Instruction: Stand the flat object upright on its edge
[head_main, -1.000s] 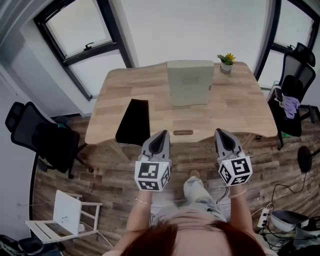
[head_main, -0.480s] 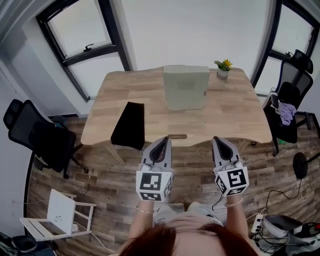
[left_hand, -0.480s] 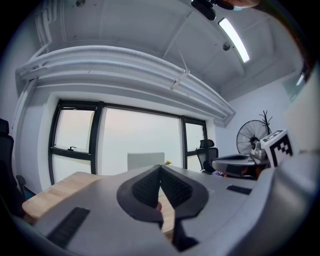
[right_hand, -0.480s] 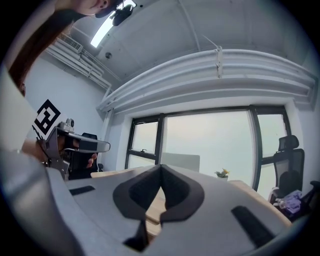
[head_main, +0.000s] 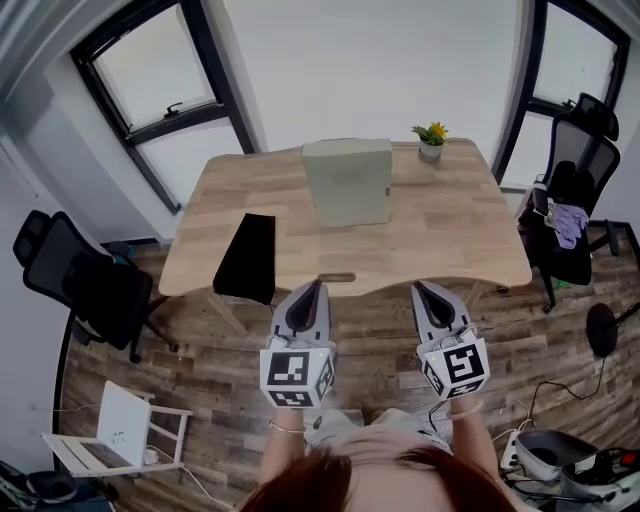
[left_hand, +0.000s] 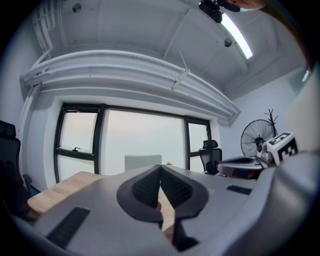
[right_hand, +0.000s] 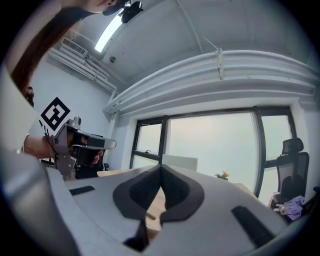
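Currently, panel: pale grey-green flat panel (head_main: 347, 183) stands upright on its lower edge, mid-table toward the back, broad face toward the person.
Panel in gripper views: pale rectangle straight ahead past the jaw tips, in the left gripper view (left_hand: 143, 162) and the right gripper view (right_hand: 180, 162), against the window.
Panel vs tools: well apart; the table's whole front half lies between it and both grippers, nothing touching it.
Table: light wood table (head_main: 450, 230), front edge just ahead of both jaw tips in the head view.
Black sheet: black flat sheet (head_main: 247, 257) lies at the table's left front, its near end past the edge; ahead and left of the left tool, apart from the panel.
Plant: small potted plant (head_main: 431, 140) at the back right, near the panel's right side, not touching.
Left gripper: left gripper (head_main: 309, 290) off the table over the plank floor (head_main: 370, 320), pointing at the table; jaws pressed together, nothing between them (left_hand: 160, 169).
Right gripper: right gripper (head_main: 424, 290) level with the left one, to its side, also over the floor; jaws together, empty (right_hand: 161, 169).
Surroundings: black office chair (head_main: 85, 285) left of the table, a second chair (head_main: 570, 180) at the right.
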